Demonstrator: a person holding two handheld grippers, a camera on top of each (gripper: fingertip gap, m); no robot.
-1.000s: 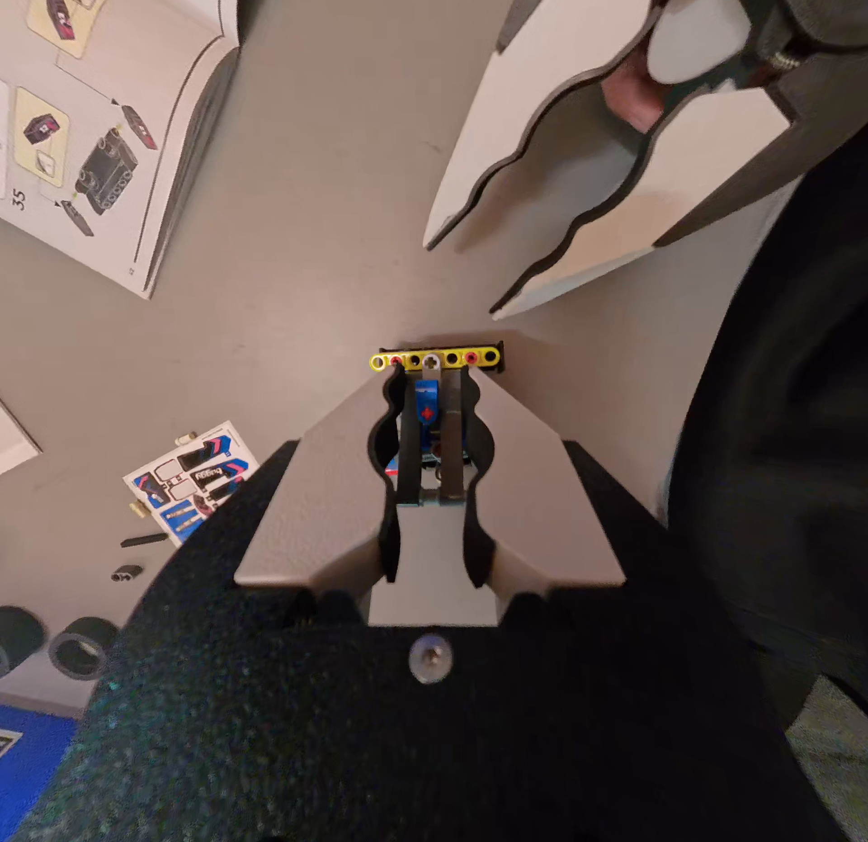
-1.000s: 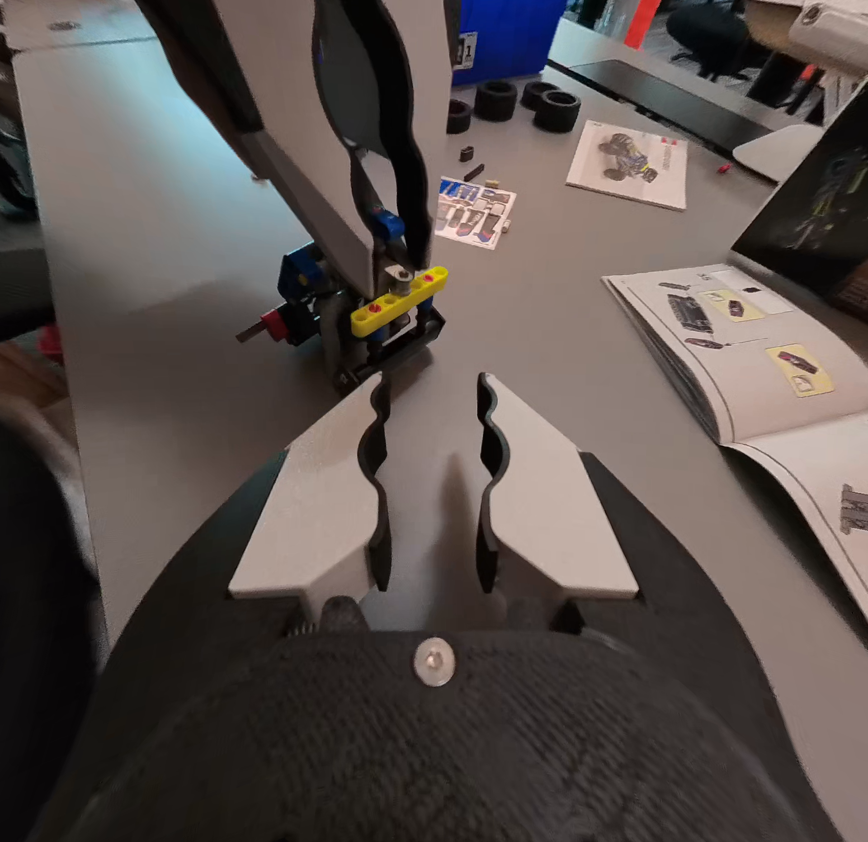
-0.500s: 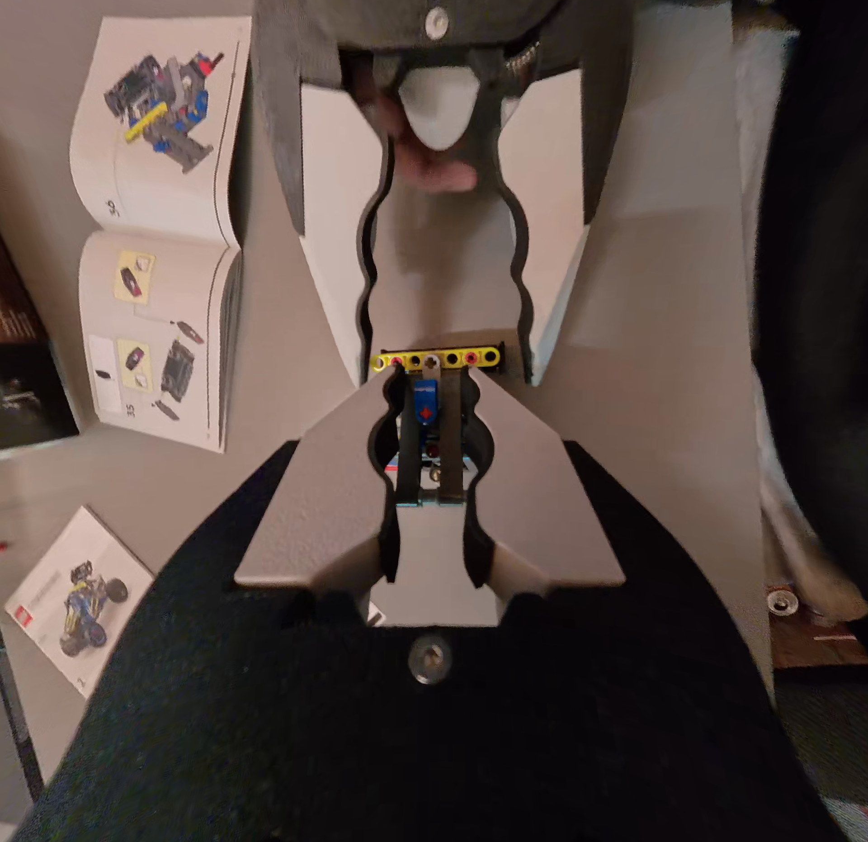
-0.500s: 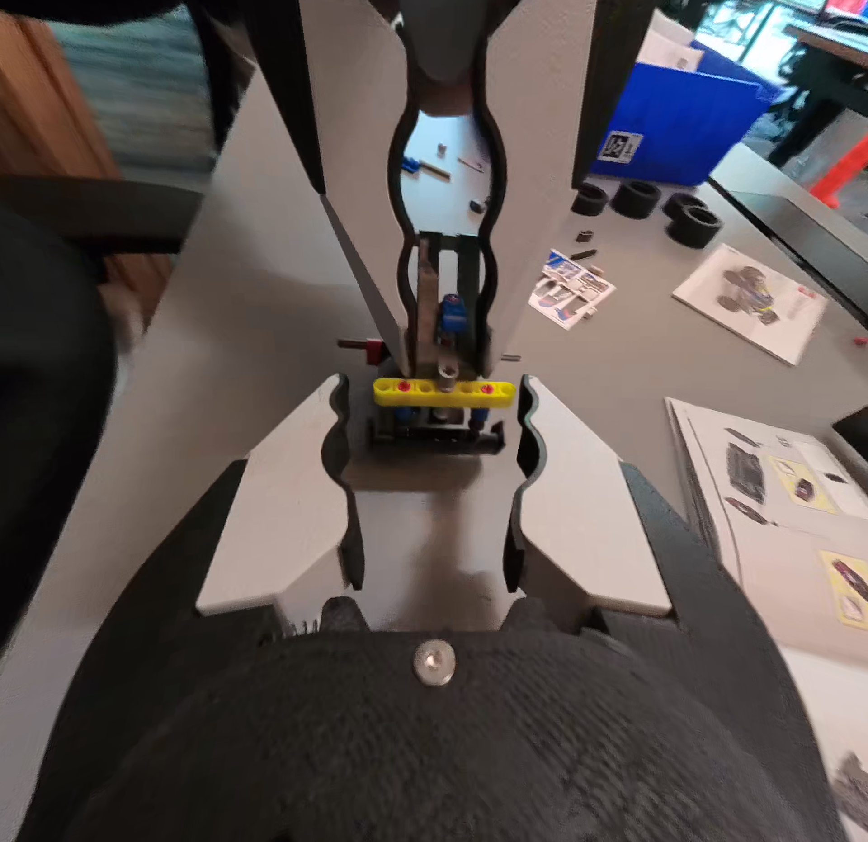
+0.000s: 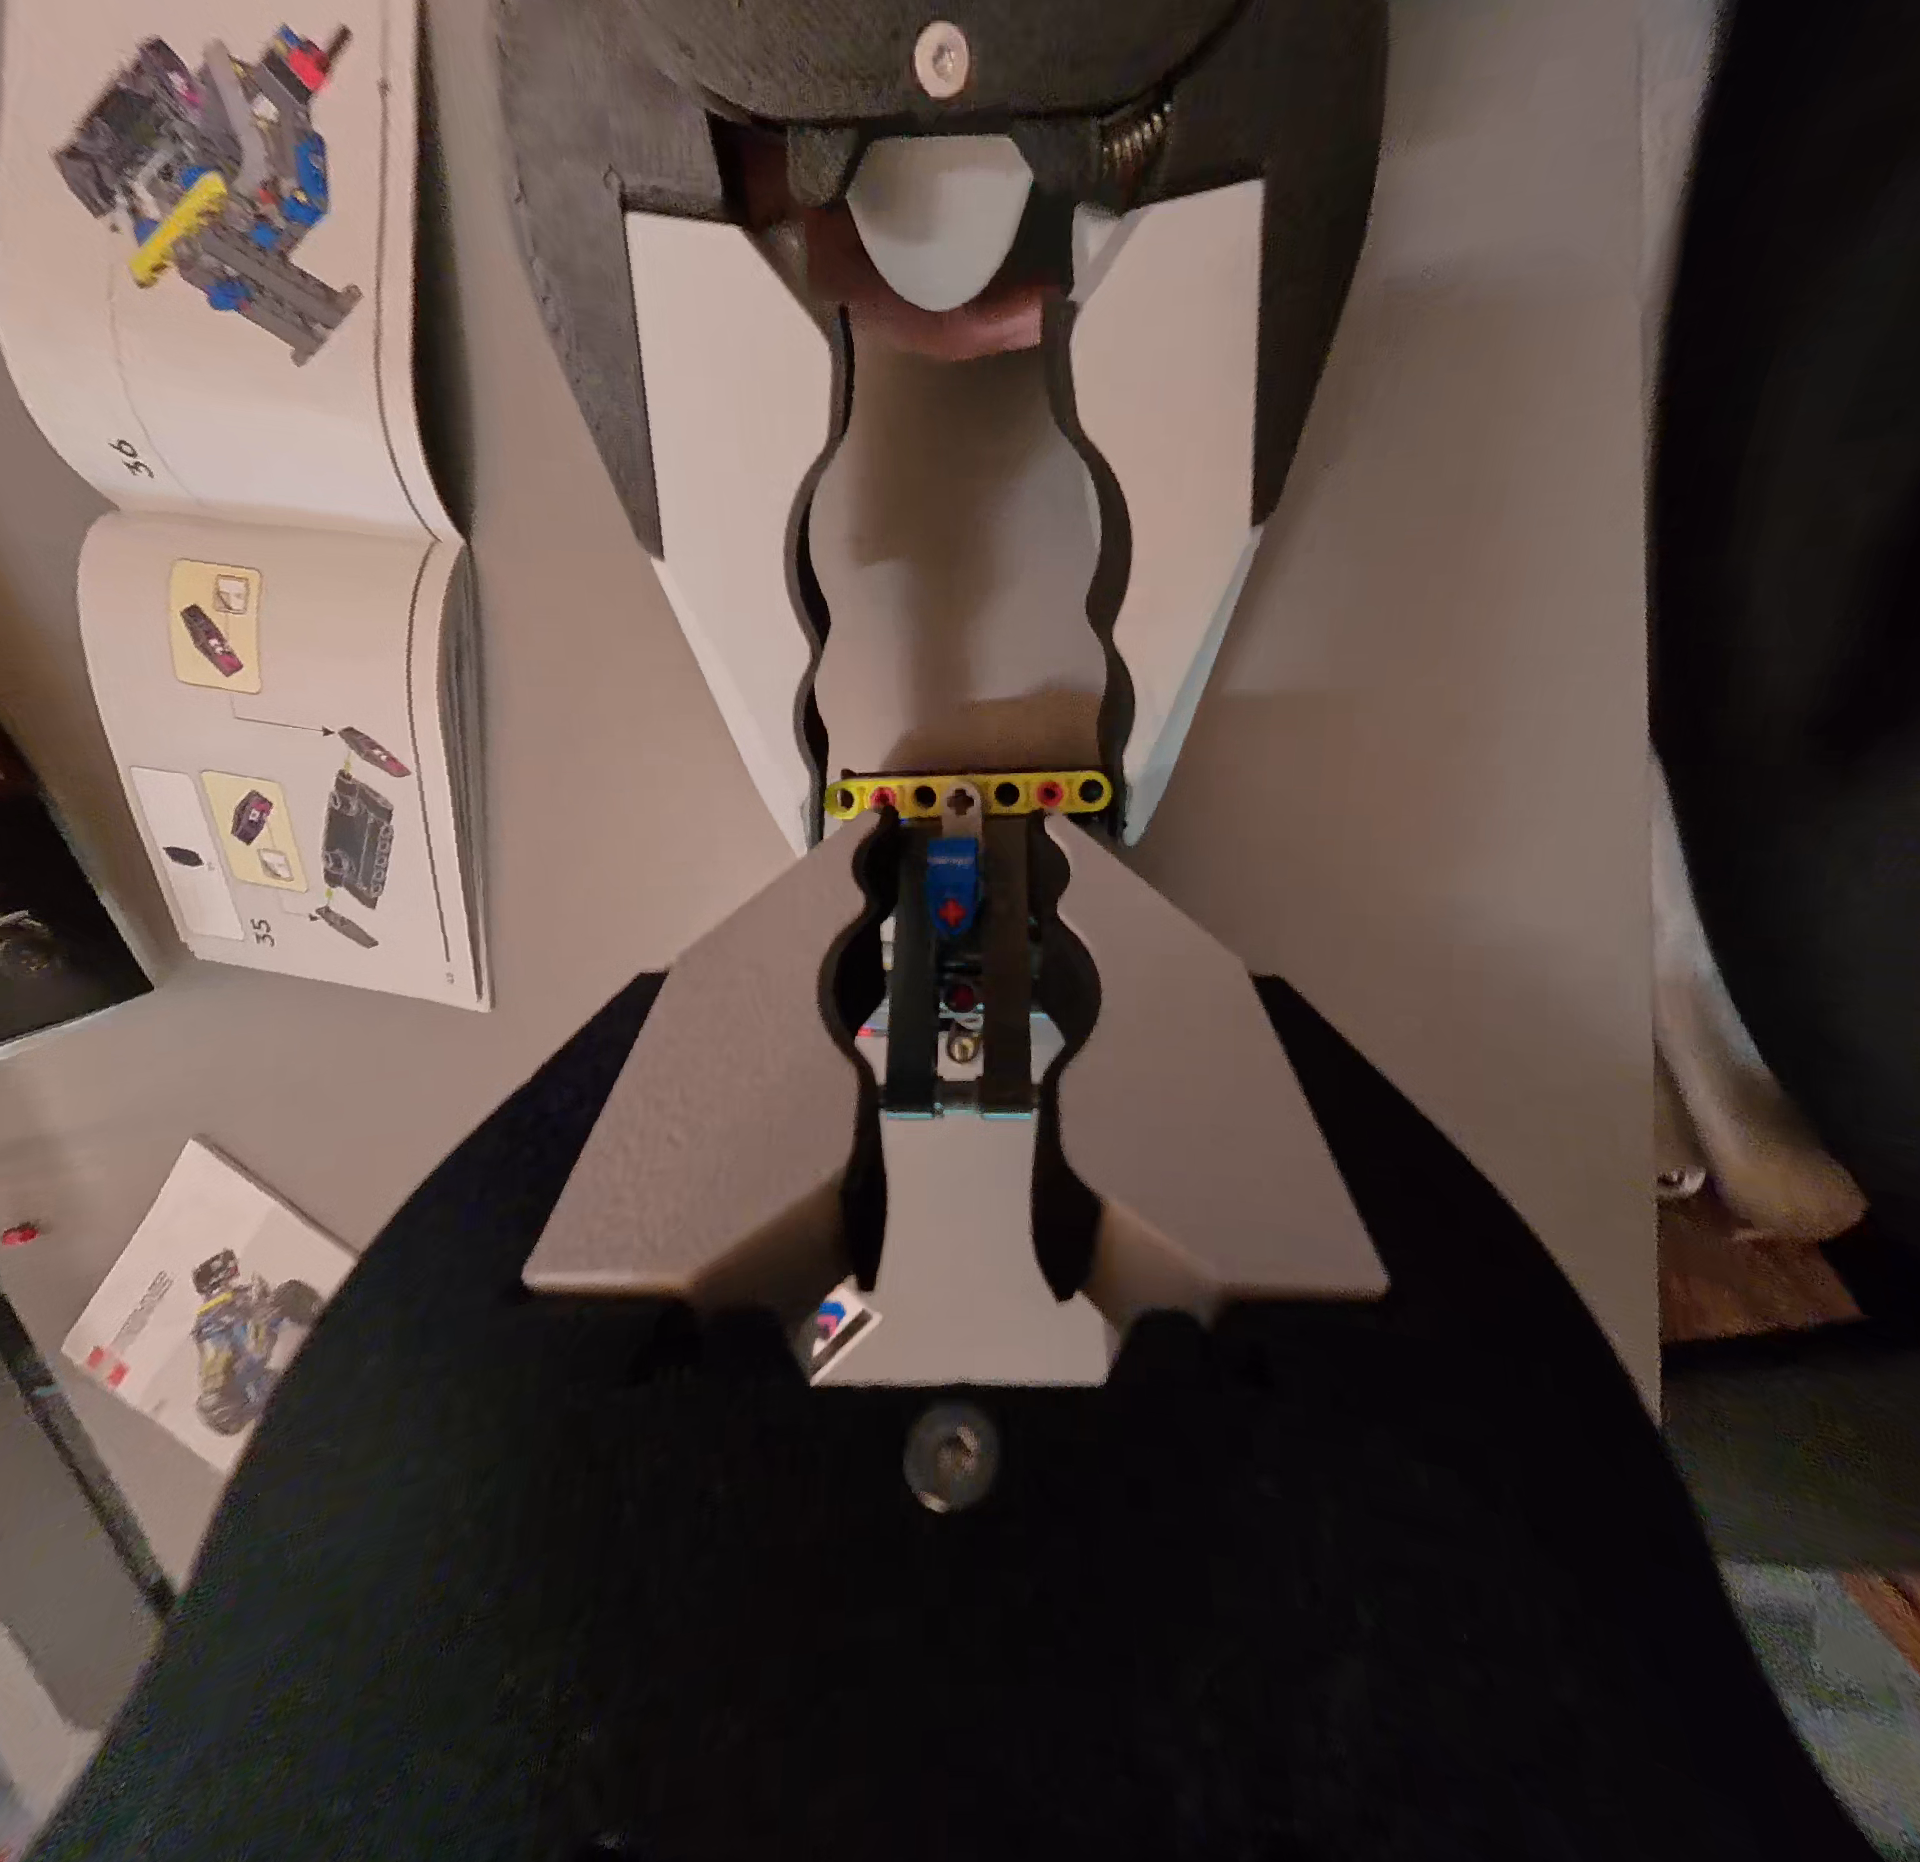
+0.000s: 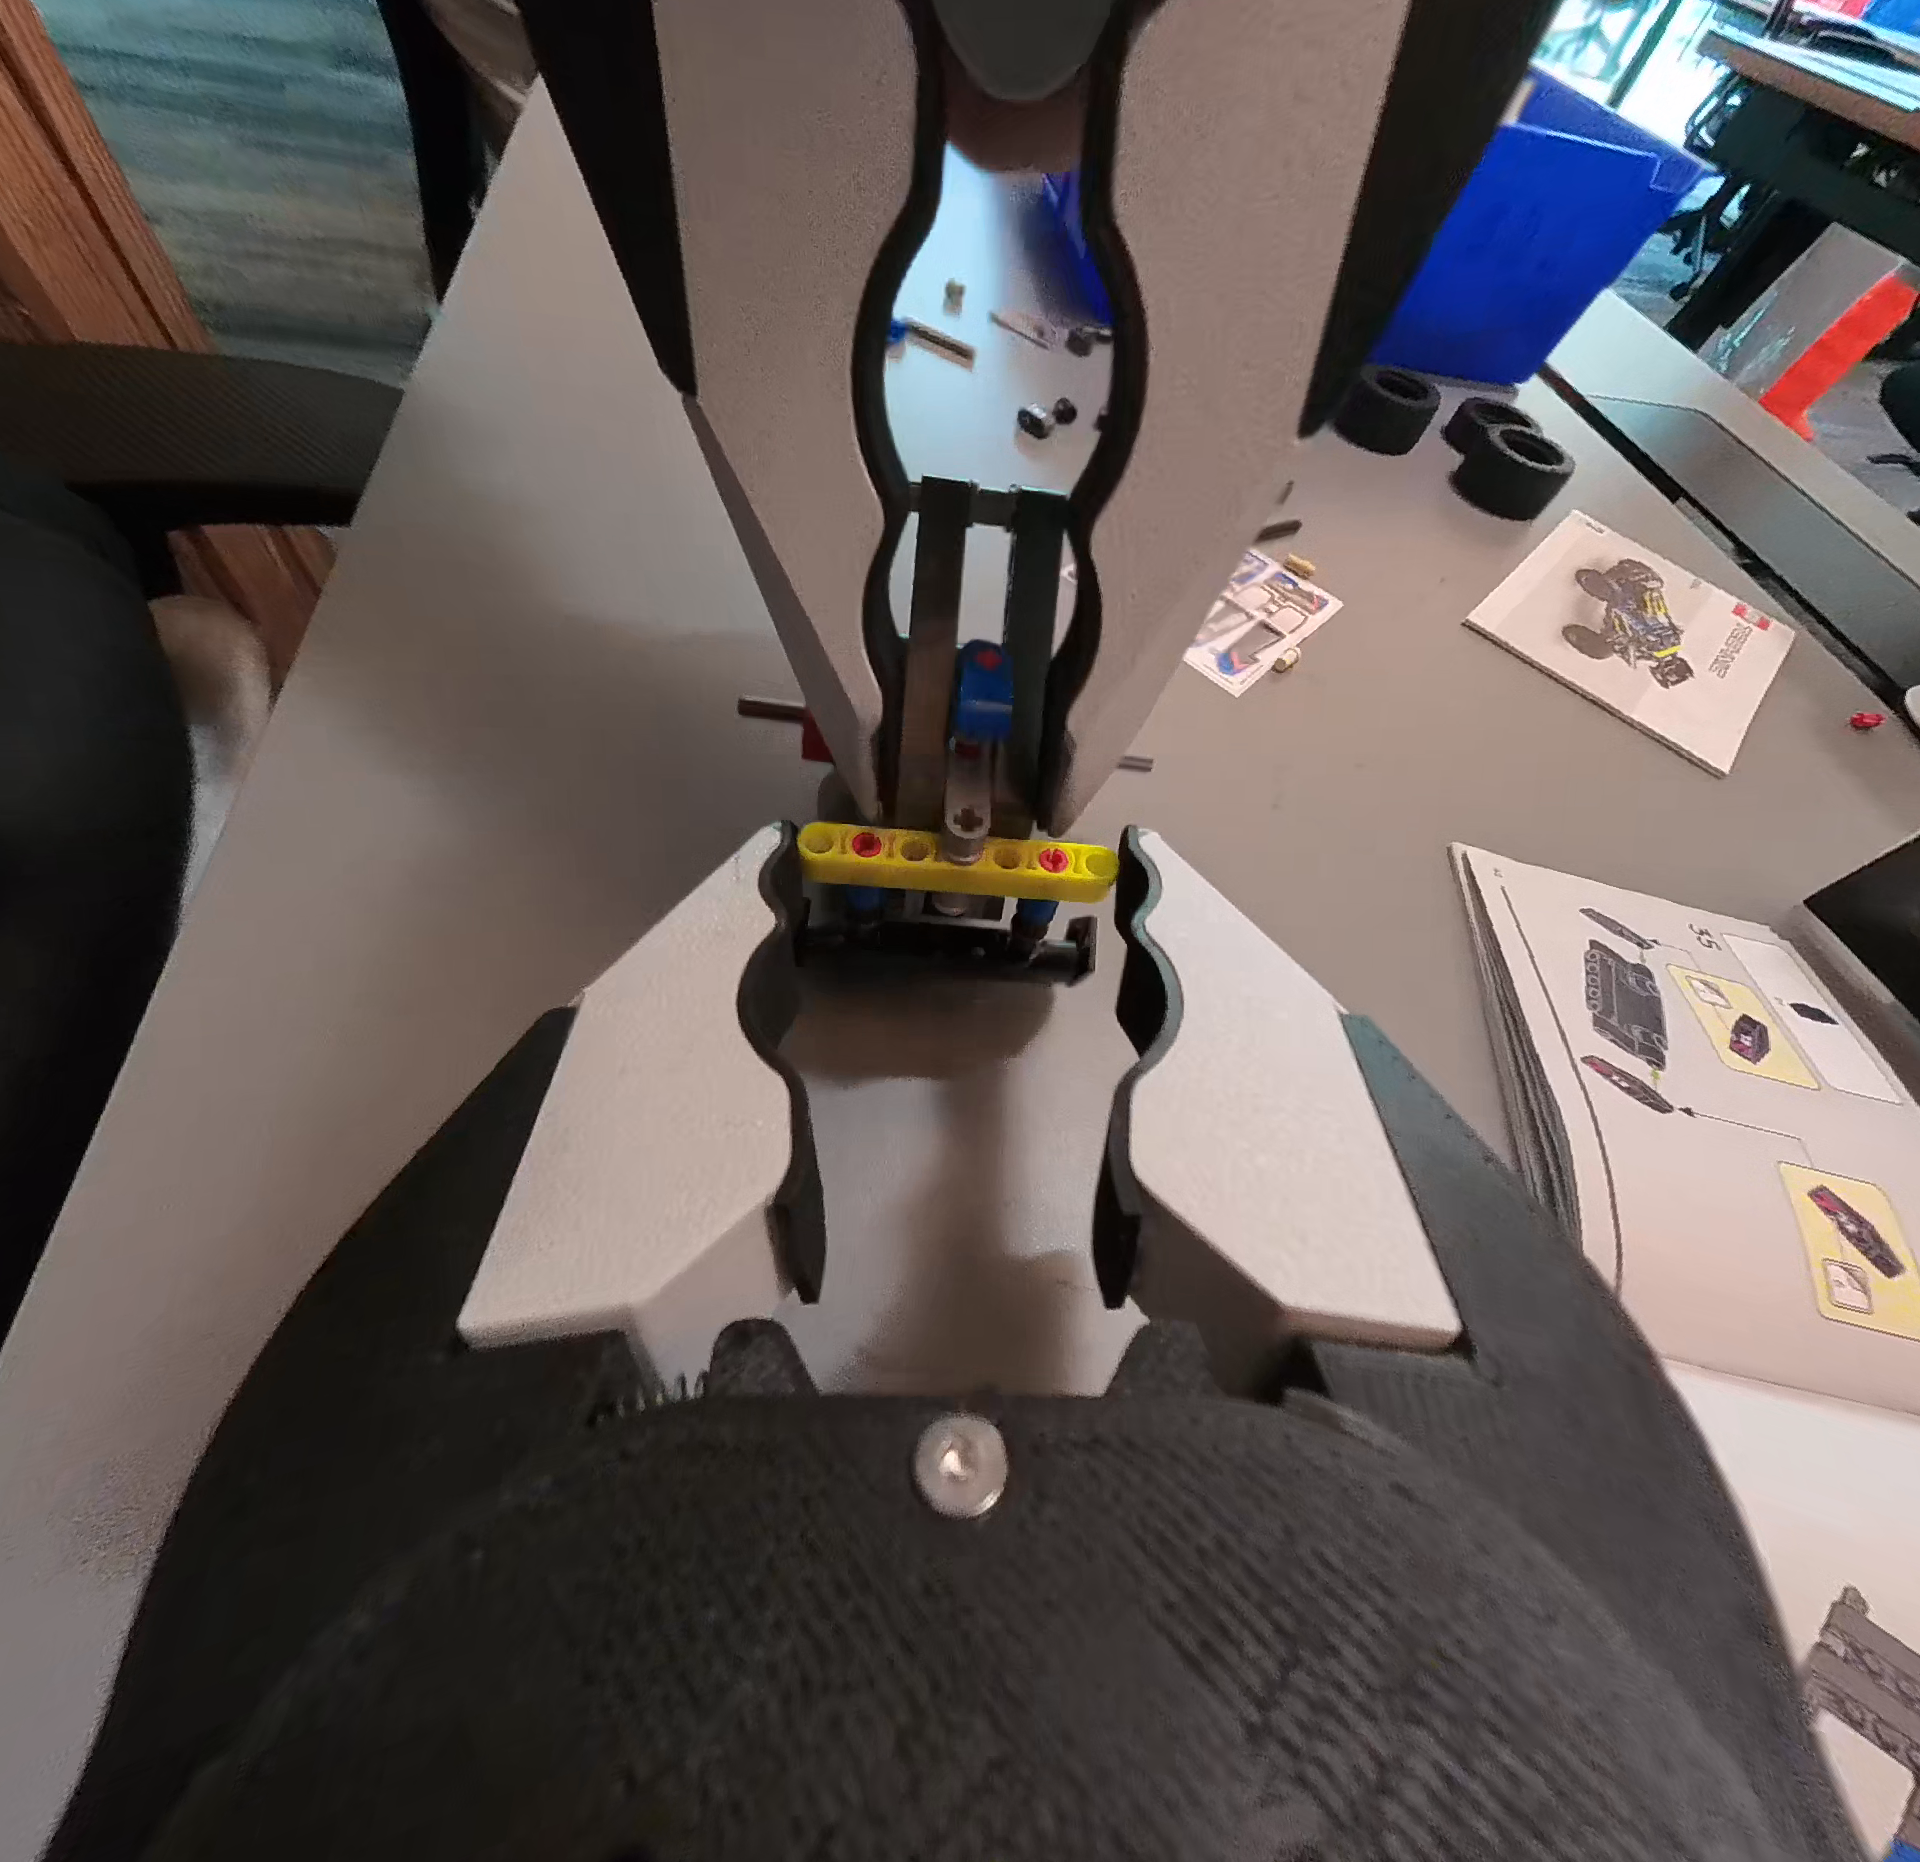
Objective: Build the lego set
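The left tongs (image 6: 961, 789) clamp the dark frame of a light, rigid brick assembly (image 6: 940, 939) on the table (image 6: 540, 586), while the right tongs (image 6: 951, 856) stand apart flanking its yellow beam (image 6: 956, 862), seemingly not pressing, and the stiff beam ends look the firmest hold.

Brick model (image 6: 951, 877) on table (image 6: 499, 732) between facing claws (booklet (image 6: 1704, 1064) right, wheels (image 6: 1455, 430) behind).
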